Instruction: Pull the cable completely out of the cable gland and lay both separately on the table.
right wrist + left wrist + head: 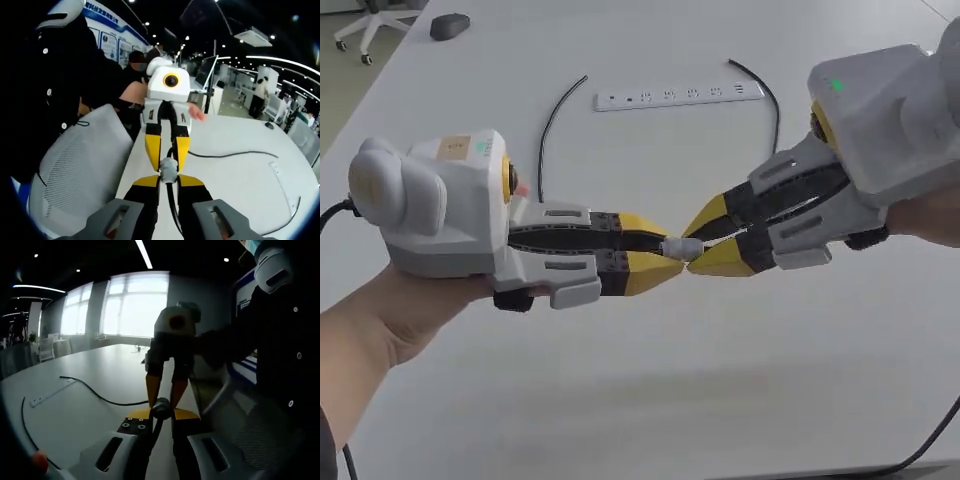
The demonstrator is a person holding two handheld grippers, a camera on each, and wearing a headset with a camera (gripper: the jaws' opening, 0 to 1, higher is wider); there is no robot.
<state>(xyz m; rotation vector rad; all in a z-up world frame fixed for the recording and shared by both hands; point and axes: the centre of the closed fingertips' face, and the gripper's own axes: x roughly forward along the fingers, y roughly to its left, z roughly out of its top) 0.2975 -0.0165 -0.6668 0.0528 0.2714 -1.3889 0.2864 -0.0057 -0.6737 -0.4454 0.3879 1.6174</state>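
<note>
Where left tool meets right tool, cable gland sits half-hidden — ends covered.

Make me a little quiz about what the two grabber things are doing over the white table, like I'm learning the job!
1. True or false: the cable gland lies flat on the table.
2. Pick one: the left gripper and right gripper are A) tip to tip at the gland, B) far apart, C) both resting on the table.
3. Fill in: the long white thing lying beyond the grippers is a ____.
Key: 1 false, it is held up between the grippers. 2 A; the right one seems to pinch the cable just behind the gland. 3 power strip.
</note>
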